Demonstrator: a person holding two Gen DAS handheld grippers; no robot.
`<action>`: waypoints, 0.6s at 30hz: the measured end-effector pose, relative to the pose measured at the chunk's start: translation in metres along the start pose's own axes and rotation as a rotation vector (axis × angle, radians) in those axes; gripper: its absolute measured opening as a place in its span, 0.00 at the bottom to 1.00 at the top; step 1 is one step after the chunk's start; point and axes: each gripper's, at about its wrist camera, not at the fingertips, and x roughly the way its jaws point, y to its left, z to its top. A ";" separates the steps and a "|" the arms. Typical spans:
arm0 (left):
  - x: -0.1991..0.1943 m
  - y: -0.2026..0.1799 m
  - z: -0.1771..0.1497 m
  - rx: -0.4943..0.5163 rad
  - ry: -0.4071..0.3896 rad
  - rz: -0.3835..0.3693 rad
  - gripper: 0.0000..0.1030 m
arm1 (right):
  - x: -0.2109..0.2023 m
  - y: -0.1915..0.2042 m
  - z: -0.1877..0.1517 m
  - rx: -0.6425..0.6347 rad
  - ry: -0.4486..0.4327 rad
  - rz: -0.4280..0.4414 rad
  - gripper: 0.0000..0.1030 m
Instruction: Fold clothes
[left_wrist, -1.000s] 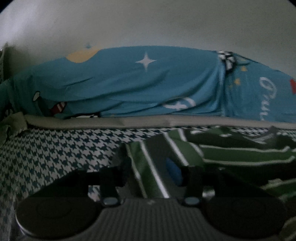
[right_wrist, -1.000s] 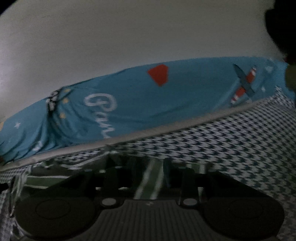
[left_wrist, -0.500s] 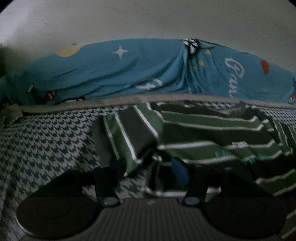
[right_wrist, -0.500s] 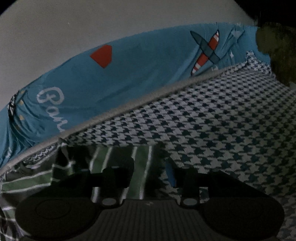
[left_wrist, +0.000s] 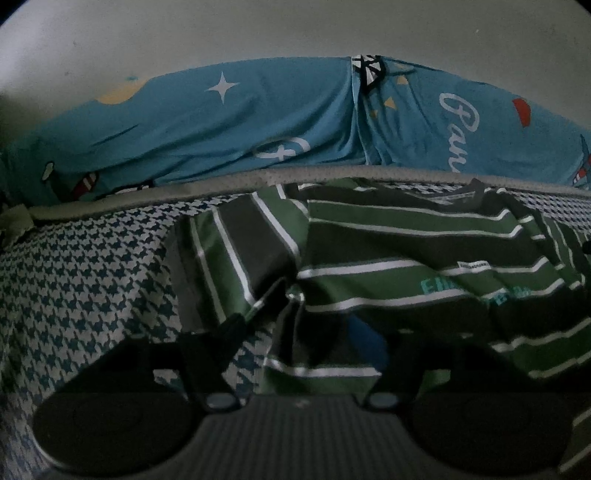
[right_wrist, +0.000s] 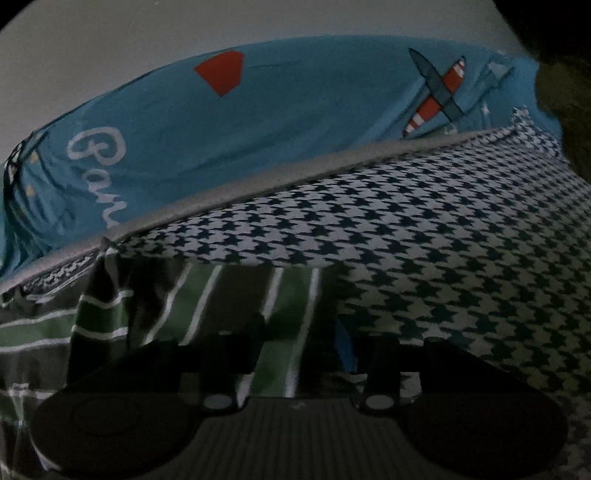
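A green shirt (left_wrist: 388, 236) with dark bands and thin white stripes lies rumpled on the houndstooth bedsheet (left_wrist: 92, 277). Its sleeve is folded in at the left. My left gripper (left_wrist: 299, 328) hovers low over the shirt's near edge. Its jaws are opening, and a loose fold lies between the fingers without being pinched. In the right wrist view, the shirt's (right_wrist: 184, 295) right edge lies flat on the sheet (right_wrist: 443, 240). My right gripper (right_wrist: 299, 332) is just above it, its fingers a little apart and straddling a striped strip. The picture is dim.
Blue printed pillows (left_wrist: 258, 118) line the back against a pale wall (left_wrist: 295, 29), behind a grey piped edge (left_wrist: 221, 181). A small green cloth (left_wrist: 14, 221) sits at the far left. A dark olive shape (right_wrist: 561, 81) fills the right view's top corner.
The left gripper drew back and its jaws widened, letting the sleeve fold settle on the shirt. The right gripper sank towards the bed, and the shirt edge it carried now lies on the sheet.
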 end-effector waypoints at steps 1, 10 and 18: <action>0.001 0.000 0.000 -0.002 0.004 -0.002 0.64 | 0.000 0.002 0.000 -0.011 -0.003 0.002 0.30; 0.005 -0.002 -0.004 0.006 0.026 -0.013 0.66 | -0.018 0.011 0.007 -0.036 -0.094 -0.059 0.06; 0.008 -0.004 -0.007 0.014 0.056 -0.021 0.68 | -0.011 -0.009 0.013 0.027 -0.064 -0.205 0.06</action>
